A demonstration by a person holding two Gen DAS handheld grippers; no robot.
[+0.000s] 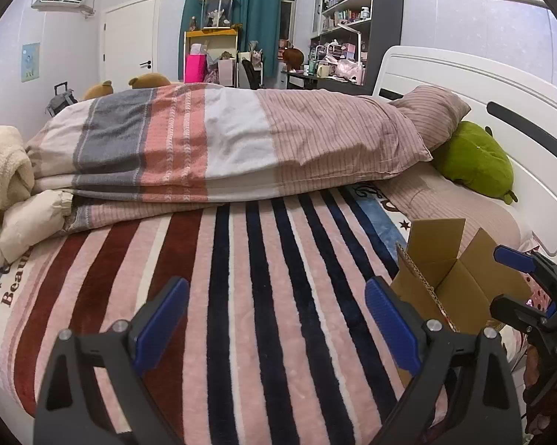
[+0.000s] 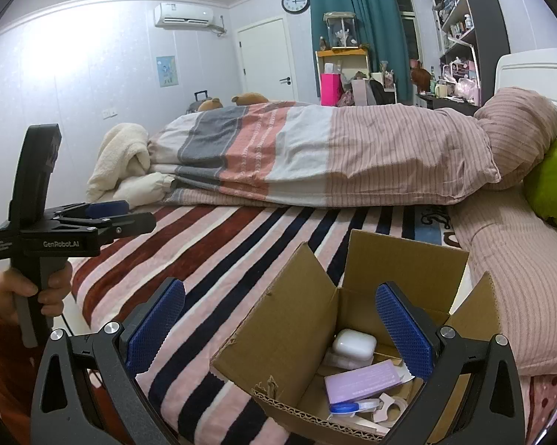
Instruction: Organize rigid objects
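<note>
An open cardboard box (image 2: 297,333) stands on the striped blanket at the bed's near right; it also shows in the left wrist view (image 1: 445,278). Inside lie a white earbud case (image 2: 354,343), a lilac box (image 2: 363,380) and a tape dispenser (image 2: 367,406). My right gripper (image 2: 280,326) is open and empty, hovering over the box's left flap. My left gripper (image 1: 276,320) is open and empty above the bare blanket, left of the box. It shows side-on in the right wrist view (image 2: 108,209); the right gripper shows in the left wrist view (image 1: 515,259).
The striped blanket (image 1: 241,296) covers the bed's near half. A folded quilt (image 1: 222,148) lies across the middle, with a pillow (image 1: 434,111) and a green plush (image 1: 474,159) by the white headboard (image 1: 500,92). Cream bedding (image 1: 4,185) is piled at left.
</note>
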